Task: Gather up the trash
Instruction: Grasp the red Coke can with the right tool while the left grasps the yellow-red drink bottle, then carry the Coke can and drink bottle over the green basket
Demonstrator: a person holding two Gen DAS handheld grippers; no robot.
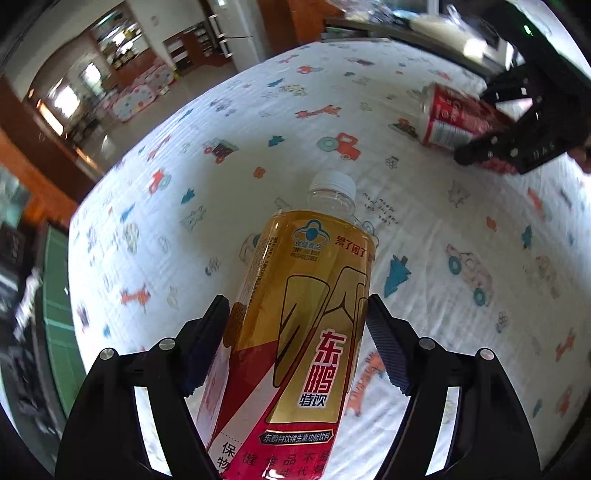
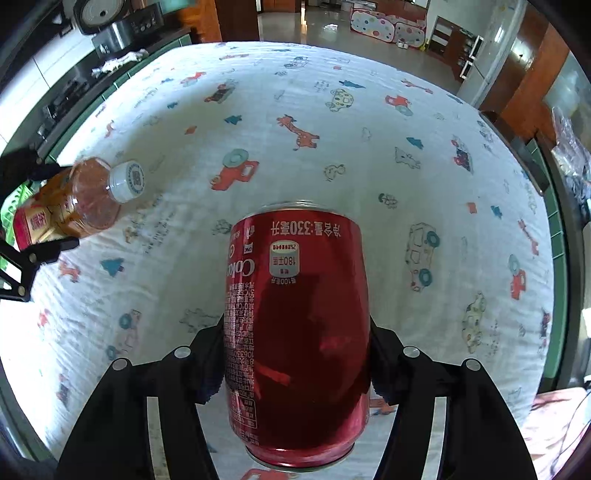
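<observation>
So the left gripper (image 1: 295, 332) has its two black fingers clamped around the lower body of a plastic drink bottle (image 1: 306, 295), pads pressing on both sides of the gold and red label. The bottle points away from the camera, white cap (image 1: 332, 184) at the far end, over the printed cloth (image 1: 184, 184).

The right gripper (image 2: 297, 354) is doing pretty much the same thing with a red soda can (image 2: 299, 325): fingers snug against both sides of the can near its middle. The label text reads upside down from this camera, and the far rim (image 2: 301, 204) of the can points off across the table.

From the right wrist view the bottle (image 2: 74, 203) shows up at the far left, clear neck and white cap poking out past the other gripper's black fingers (image 2: 48, 247). From the left wrist view the can (image 1: 458, 118) sits at the upper right, held between black fingers (image 1: 495, 147) there.

Everything is over a white tablecloth (image 2: 332, 147) covered in little cartoon trucks, giraffes and trees. Beyond it there's a tiled floor (image 2: 314, 18), wooden cabinets (image 1: 192, 48), and a dotted play mat (image 2: 388, 26) standing on the floor.
</observation>
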